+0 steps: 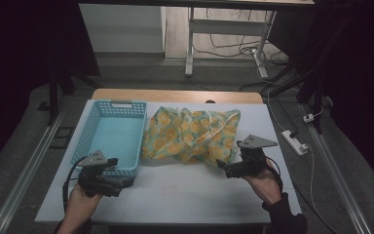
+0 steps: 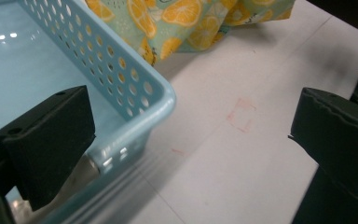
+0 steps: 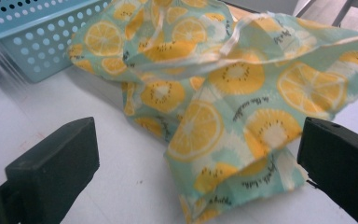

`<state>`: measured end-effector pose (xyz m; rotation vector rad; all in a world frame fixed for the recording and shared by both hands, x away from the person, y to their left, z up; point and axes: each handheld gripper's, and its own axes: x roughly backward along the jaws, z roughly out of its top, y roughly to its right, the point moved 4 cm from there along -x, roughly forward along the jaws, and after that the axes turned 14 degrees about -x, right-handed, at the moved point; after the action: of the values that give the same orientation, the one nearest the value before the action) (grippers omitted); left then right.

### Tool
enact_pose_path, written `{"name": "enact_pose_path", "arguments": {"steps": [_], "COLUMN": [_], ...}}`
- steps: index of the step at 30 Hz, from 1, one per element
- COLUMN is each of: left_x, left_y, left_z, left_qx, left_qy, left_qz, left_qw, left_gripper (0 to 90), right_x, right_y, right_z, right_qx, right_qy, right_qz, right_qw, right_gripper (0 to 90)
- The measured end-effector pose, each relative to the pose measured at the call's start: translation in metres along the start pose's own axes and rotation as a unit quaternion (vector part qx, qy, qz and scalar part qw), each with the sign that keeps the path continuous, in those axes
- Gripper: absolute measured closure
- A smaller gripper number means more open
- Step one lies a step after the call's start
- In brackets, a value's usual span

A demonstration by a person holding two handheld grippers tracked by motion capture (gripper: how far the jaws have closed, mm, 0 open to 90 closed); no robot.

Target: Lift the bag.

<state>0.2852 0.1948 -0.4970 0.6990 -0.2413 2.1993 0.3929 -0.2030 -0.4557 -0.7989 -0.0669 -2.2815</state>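
A crumpled cloth (image 1: 193, 135) printed with orange slices on pale green lies on the white counter (image 1: 185, 192), just right of a light blue perforated basket (image 1: 111, 134) and touching its side wall. The right tool (image 1: 222, 167) sits at the cloth's near right corner with its jaws spread wide; in the right gripper view the folded corner of the cloth (image 3: 223, 140) lies between the two black jaws, neither one pressing on it. The left tool (image 1: 126, 184) rests low by the basket's near right corner, also with jaws apart; in the left gripper view one jaw is beside the basket (image 2: 116, 79) rim, the other over bare counter (image 2: 233, 154)
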Motion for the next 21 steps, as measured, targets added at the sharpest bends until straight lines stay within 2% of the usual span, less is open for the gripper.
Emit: {"name": "enact_pose_path", "arguments": {"steps": [12,21], "left_x": [0.014,0.021], "left_y": [0.01,0.009], "left_z": [-0.025,-0.047], "left_qx": [0.005,0.015], "left_qy": [-0.009,-0.024], "left_qz": [0.017,0.036], "left_qw": [0.9998,0.999], "left_gripper": [0.0,0.0], "right_x": [0.015,0.027], "right_y": [0.011,0.017], "right_z": [-0.031,-0.059], "right_qx": [-0.027,-0.045], "right_qy": [-0.001,-0.001], "right_qz": [-0.015,-0.025], "right_qw": [0.9995,0.9987], "right_gripper": [0.0,0.0]}}
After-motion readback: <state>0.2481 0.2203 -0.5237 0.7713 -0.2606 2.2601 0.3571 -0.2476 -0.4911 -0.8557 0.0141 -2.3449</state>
